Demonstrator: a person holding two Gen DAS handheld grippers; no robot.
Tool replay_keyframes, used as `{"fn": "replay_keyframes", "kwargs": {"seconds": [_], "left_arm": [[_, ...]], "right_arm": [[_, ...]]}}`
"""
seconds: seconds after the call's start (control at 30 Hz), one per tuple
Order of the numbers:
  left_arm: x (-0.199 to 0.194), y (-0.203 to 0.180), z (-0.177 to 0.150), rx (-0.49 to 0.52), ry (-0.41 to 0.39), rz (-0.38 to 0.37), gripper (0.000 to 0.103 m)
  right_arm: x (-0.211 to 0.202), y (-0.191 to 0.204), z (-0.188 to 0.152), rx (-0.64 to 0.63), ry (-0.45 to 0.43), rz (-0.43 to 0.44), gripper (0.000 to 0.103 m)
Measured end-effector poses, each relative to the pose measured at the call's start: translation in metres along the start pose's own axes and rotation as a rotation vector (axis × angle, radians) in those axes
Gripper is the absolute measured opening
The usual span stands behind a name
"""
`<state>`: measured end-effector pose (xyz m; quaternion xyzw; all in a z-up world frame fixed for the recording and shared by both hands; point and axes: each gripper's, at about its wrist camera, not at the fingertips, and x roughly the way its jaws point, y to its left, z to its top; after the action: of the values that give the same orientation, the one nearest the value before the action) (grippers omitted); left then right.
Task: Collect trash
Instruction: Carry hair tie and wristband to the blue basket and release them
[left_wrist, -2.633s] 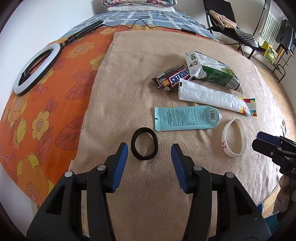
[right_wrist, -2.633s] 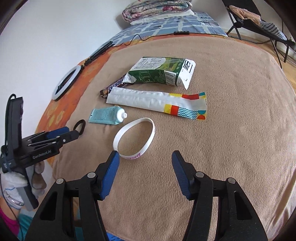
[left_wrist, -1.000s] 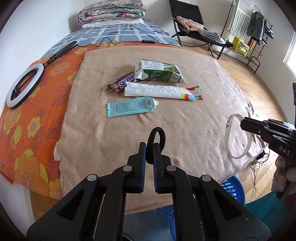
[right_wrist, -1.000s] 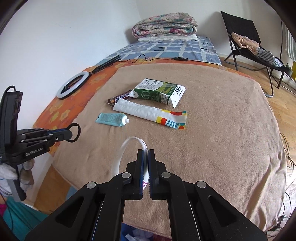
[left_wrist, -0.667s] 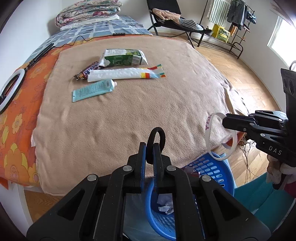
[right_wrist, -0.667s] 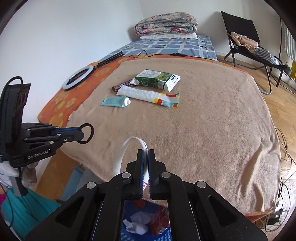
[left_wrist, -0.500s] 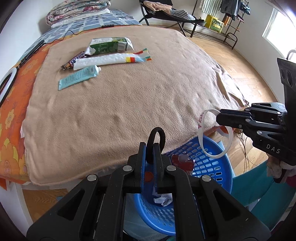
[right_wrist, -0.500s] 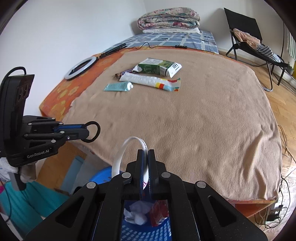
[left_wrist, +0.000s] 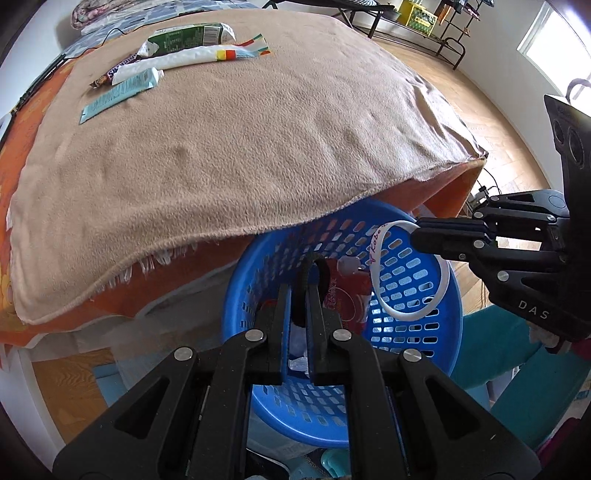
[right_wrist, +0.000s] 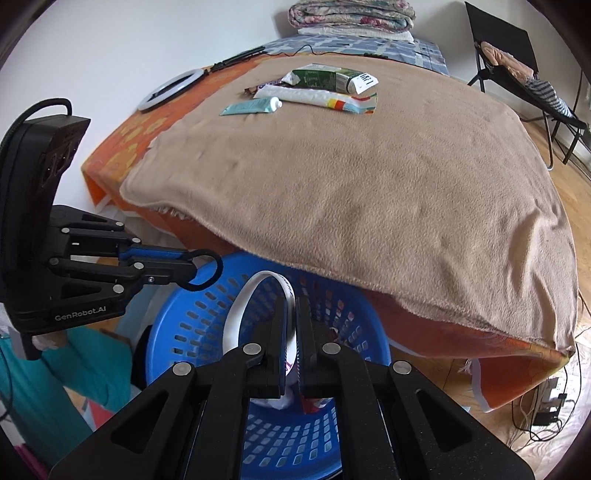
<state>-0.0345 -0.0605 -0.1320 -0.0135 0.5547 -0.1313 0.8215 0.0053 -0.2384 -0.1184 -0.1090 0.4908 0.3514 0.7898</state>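
My left gripper (left_wrist: 300, 295) is shut on a black hair tie (left_wrist: 325, 271) and holds it over the blue basket (left_wrist: 424, 354). It also shows in the right wrist view (right_wrist: 184, 273), with the hair tie (right_wrist: 208, 275) at the basket's left rim. My right gripper (right_wrist: 293, 314) is shut on a white wristband (right_wrist: 243, 306) above the basket (right_wrist: 177, 332); the left wrist view shows it (left_wrist: 417, 234) with the wristband (left_wrist: 413, 314) hanging over the basket. Crumpled paper and a red wrapper (left_wrist: 347, 295) lie inside.
The beige blanket (right_wrist: 369, 177) covers the bed and overhangs the basket. On it, far back, lie a green carton (right_wrist: 325, 79), a white tube (right_wrist: 314, 98), a teal tube (right_wrist: 251, 107) and a Snickers bar (left_wrist: 118, 70). A ring light (right_wrist: 170, 90) lies at the left.
Both grippers have moved back off the bed and down, each with its ring held. The blue basket now sits directly below them and fills the lower views.
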Motion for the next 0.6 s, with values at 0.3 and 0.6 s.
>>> {"fn": "replay_keyframes", "kwargs": {"seconds": [0.3,0.6], "left_arm": [[0.009,0.0,-0.01,0.012,0.037,-0.008,0.005],[0.011,-0.002,-0.011,0.012,0.038,-0.016,0.039]], "right_arm": [[0.019,0.004,-0.016,-0.011,0.068,0.008,0.003],[0.027,0.002,-0.019,0.002,0.11,0.002,0.015]]}}
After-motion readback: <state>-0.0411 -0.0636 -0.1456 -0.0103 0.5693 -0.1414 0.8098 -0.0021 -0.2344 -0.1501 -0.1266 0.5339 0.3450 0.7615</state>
